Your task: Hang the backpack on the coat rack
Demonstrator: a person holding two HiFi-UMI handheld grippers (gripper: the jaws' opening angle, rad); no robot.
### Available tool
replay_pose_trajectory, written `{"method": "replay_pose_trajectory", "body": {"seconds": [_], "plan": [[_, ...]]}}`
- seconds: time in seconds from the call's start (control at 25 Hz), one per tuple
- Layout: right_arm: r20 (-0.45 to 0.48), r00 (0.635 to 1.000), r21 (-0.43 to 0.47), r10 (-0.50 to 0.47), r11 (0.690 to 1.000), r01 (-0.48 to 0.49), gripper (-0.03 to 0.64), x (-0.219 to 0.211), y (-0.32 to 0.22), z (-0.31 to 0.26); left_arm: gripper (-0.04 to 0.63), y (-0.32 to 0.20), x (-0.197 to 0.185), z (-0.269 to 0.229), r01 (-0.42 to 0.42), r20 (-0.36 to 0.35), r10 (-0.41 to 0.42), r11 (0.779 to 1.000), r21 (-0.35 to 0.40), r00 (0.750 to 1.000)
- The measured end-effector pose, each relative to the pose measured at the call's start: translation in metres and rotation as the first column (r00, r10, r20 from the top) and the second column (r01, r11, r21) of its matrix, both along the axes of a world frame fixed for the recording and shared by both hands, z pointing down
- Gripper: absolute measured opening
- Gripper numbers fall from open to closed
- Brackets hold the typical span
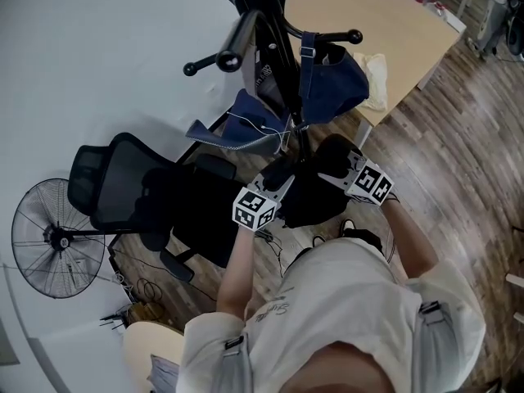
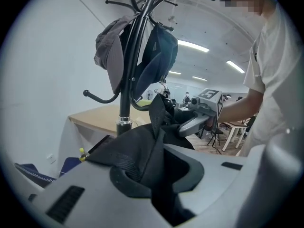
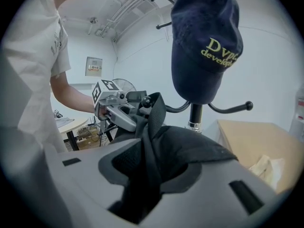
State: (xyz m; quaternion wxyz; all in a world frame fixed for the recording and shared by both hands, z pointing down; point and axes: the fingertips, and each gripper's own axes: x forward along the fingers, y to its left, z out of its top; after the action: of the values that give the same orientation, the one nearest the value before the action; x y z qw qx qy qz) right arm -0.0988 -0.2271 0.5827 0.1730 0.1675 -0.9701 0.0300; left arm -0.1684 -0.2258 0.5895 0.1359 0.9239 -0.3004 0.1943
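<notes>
Black ribbed-fabric backpack [image 1: 315, 193], soft and slack, in left claw [image 1: 280, 185] and right claw [image 1: 332, 175]

Black office chair [image 1: 115, 182] near a floor fan [image 1: 57, 240] — wooden table [image 1: 385, 23] farther off.

Legible text: one cap only

On the navy cap [image 3: 204, 46] hung on the coat rack [image 3: 195, 115], yellow stitched letters "DV" are read, with a smaller word beginning "develop" beneath; the rest of both is curved out of sight. Print on the wall notice [image 3: 94, 66] and script on the person's shirt [image 1: 274, 309] are seen but cannot be made out.
</notes>
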Motion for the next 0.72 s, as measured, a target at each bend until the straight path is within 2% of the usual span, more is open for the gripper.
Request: {"method": "replay_pose_trajectory", "body": {"seconds": [0.16, 0.44, 0.72], "plan": [[-0.022, 1.000, -0.034, -0.008, 0.999, 0.007, 0.121, 0.001, 0.000, 0.018, 0.061, 0.000, 0.001, 0.017, 0.013, -0.012, -0.014, 1.000, -0.026, 1.000], [-0.032, 0.999, -0.077, -0.013, 0.997, 0.010, 0.123, 0.006, -0.010, 0.027, 0.063, -0.010, 0.005, 0.025, 0.026, -0.005, -0.026, 1.000, -0.013, 1.000], [-0.048, 0.998, -0.075, -0.030, 0.997, 0.026, 0.123, 0.013, -0.020, 0.035, 0.063, -0.019, 0.012, 0.031, 0.036, 0.018, -0.035, 0.999, -0.016, 0.999]]}}
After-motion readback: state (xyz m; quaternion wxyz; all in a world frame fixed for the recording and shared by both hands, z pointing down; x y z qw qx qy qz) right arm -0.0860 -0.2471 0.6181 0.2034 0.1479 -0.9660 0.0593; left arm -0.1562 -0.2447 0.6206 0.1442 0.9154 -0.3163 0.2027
